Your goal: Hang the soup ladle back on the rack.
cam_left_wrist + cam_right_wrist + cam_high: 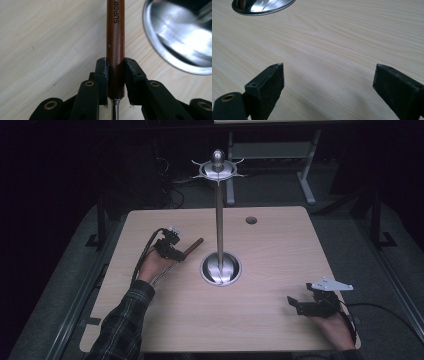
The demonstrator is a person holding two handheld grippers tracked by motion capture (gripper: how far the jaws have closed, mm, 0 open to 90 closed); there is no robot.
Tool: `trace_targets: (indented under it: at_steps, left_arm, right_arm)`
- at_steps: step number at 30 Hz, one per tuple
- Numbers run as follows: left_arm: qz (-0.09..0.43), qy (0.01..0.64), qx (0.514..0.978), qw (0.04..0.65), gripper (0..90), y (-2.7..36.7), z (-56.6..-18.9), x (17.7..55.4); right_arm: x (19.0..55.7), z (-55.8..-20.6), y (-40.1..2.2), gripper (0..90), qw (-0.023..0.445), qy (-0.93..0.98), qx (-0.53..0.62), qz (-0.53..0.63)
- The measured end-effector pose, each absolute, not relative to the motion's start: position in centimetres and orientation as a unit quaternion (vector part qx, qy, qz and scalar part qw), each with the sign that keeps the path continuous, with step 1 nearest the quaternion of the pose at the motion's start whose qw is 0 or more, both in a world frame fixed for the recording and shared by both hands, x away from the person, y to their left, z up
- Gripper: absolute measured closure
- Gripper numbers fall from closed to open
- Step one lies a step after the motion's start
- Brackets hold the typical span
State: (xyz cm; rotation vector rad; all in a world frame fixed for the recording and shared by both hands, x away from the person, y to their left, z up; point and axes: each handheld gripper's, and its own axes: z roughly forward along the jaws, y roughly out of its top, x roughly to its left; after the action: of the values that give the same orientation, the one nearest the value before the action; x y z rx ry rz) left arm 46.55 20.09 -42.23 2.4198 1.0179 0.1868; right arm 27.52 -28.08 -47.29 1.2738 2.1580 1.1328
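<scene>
On the table's left, beside the steel rack's base [220, 268], the left gripper [116, 65] pinches a stiff, smooth wooden utensil handle [115, 50] near its metal shank; the right gripper [328, 82] rests spread, near right.

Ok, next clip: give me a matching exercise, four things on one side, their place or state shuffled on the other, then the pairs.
Things:
1. brown wooden utensil handle
2. right gripper
3. shiny steel stand with round base
4. small round hole in the tabletop

Place or state:
A. jaws wide apart above bare wood
B. far side of the table, right of the pole
C. clamped between the left gripper pads
D. upright at the table's middle

Pairs: 1-C, 2-A, 3-D, 4-B
</scene>
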Motion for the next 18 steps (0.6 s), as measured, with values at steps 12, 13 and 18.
trace_targets:
  at_steps: [12, 13, 18]
  left_arm:
    - [0.077, 0.358, 0.874, 0.320, 73.7, 20.7, -39.2, 44.7]
    - [0.078, 0.354, 0.873, 0.326, 73.7, 20.8, -38.9, 44.5]
    - [0.072, 0.350, 0.866, 0.351, 73.7, 21.5, -38.0, 43.9]
  right_arm:
    - [27.5, -47.3, -28.1, 9.6, 0.196, 0.769, 0.454, 0.405]
    - [27.5, -47.3, -28.1, 9.6, 0.196, 0.769, 0.454, 0.405]
    - [27.5, -47.3, -28.0, 9.6, 0.196, 0.769, 0.454, 0.405]
